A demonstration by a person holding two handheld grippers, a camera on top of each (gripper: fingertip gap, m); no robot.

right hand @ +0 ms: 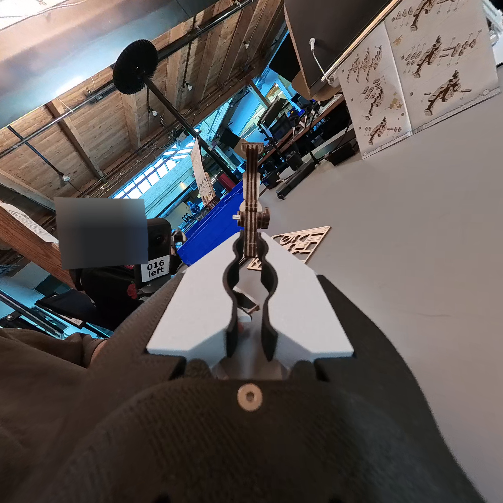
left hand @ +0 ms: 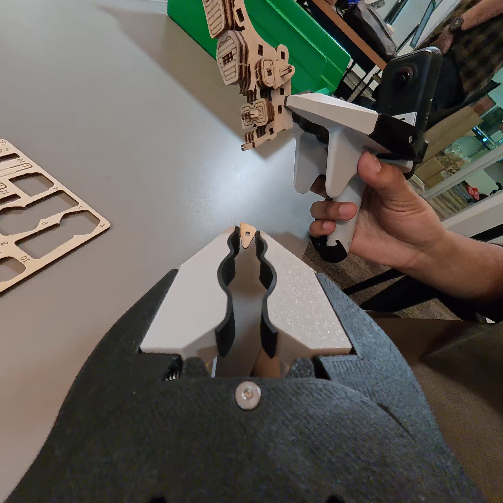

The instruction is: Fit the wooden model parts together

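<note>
My left gripper point(left hand: 246, 235) is shut on a small pointed wooden piece point(left hand: 247, 236) with a square hole, held just above the grey table point(left hand: 136, 136). My right gripper point(right hand: 251, 239) is shut on the layered wooden model point(right hand: 251, 196), seen edge-on and standing up from the fingertips. In the left wrist view the same model point(left hand: 253, 89) shows flat, with rounded layered pads and square slots, held in the air up and to the right of my small piece. The right gripper point(left hand: 290, 109) grips its lower right edge, held by a hand point(left hand: 386, 217).
A punched-out wooden parts sheet point(left hand: 40, 217) lies flat on the table at the left; it also shows in the right wrist view point(right hand: 302, 242). A green bin point(left hand: 285, 35) stands at the back. An instruction sheet point(right hand: 419, 70) stands upright at the far right. A person sits beyond the table. Tip to tip, the grippers are about 9 centimeters apart.
</note>
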